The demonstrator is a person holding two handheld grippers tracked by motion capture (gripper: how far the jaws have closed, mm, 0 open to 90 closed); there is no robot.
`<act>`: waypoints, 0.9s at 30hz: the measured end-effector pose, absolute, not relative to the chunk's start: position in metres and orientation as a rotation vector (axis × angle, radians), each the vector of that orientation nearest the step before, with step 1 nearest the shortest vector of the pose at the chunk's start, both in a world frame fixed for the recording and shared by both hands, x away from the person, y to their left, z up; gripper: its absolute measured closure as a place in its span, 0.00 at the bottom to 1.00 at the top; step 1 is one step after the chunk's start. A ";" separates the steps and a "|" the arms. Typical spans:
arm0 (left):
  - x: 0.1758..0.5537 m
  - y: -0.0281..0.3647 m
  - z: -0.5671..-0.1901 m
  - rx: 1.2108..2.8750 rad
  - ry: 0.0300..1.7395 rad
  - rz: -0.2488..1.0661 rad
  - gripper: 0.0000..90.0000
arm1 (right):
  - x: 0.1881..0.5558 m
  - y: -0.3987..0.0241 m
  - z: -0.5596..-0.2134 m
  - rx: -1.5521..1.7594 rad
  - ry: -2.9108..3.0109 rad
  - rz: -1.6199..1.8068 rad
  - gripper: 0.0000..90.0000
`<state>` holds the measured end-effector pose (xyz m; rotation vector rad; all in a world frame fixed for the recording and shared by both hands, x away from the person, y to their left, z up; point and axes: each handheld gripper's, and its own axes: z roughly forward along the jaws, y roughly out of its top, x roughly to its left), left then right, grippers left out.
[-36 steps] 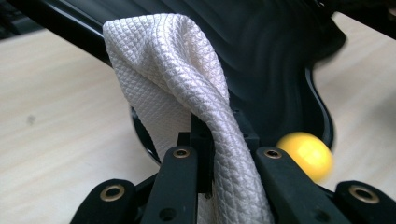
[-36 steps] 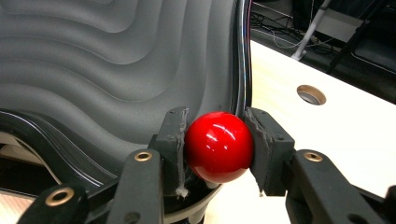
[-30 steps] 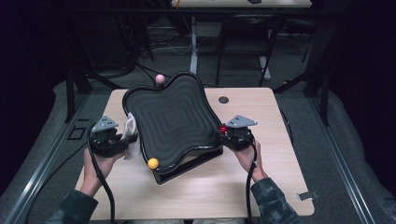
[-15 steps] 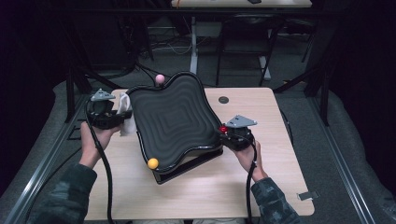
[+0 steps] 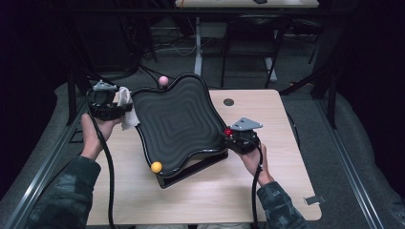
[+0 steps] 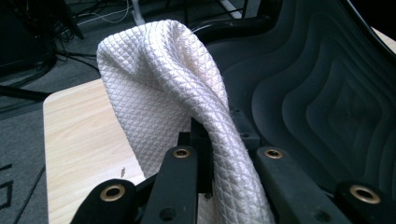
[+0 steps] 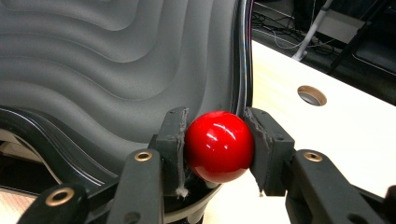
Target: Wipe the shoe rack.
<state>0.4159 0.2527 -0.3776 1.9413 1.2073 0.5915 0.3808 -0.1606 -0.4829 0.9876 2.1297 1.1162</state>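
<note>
One black wavy tray point(image 5: 176, 119) sits tilted at the centre of the one wooden table point(image 5: 286, 143). Three balls show: a pink ball point(image 5: 163, 80) at the tray's upper edge, an orange ball point(image 5: 156, 167) at its lower left corner, and a red ball point(image 7: 218, 145) clamped in the right gripper point(image 5: 235, 135) at its right rim. At centre left of the frame, the left gripper point(image 5: 125, 109) is closed on one white quilted cloth point(image 6: 163, 88) beside the tray's left edge.
</note>
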 end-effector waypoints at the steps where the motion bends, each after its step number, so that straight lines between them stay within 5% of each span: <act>1: 0.413 0.255 -0.378 1.935 1.207 0.594 0.92 | 0.381 -0.161 -0.483 0.988 2.131 1.117 0.67; 27: 0.334 0.295 -0.447 1.927 1.260 0.519 0.92 | 0.381 -0.160 -0.483 0.998 2.133 1.117 0.67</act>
